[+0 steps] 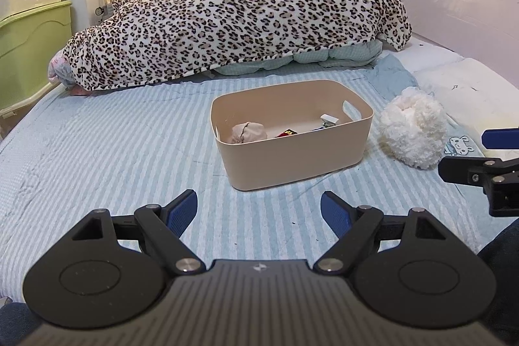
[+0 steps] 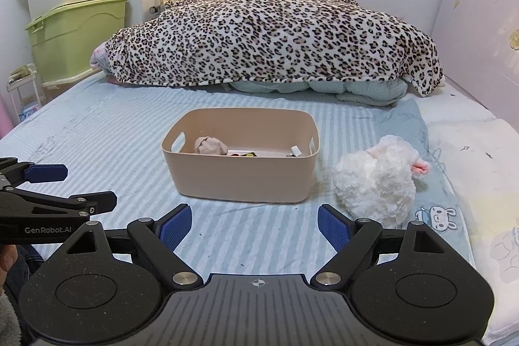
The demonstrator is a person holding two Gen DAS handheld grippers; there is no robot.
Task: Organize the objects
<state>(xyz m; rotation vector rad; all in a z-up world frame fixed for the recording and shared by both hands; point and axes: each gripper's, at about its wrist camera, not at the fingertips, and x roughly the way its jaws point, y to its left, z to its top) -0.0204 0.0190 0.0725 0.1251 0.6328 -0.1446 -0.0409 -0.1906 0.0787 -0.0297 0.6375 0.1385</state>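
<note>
On the bed, around the bin: a beige plastic storage bin with cut-out handles (image 2: pixel 240 166) sits on the blue-and-white striped sheet (image 2: pixel 107 132); every place below is given from this bin
Bin contents: a crumpled beige cloth ball (image 2: pixel 210 146) at its left end; small red and white items to the right of that, too small to name
Thing left out: a fluffy white plush toy with a pink snout (image 2: pixel 376 180) lies on the sheet just right of the bin, apart from its wall
Left gripper (image 1: pixel 259 209): near side of the bin, fingers spread wide, holding nothing
Right gripper (image 2: pixel 254 222): near side of the bin, toward the toy, fingers wide, holding nothing
Step in hand, as I judge it: fetch the toy with the right gripper; come at the thick middle of the body, not the snout; close deep into the pile so soft fur does not slip; lift clear over the rim; release above the bare floor of the bin
Risk: nudging the light bin sideways; the left gripper could steady its near wall
</note>
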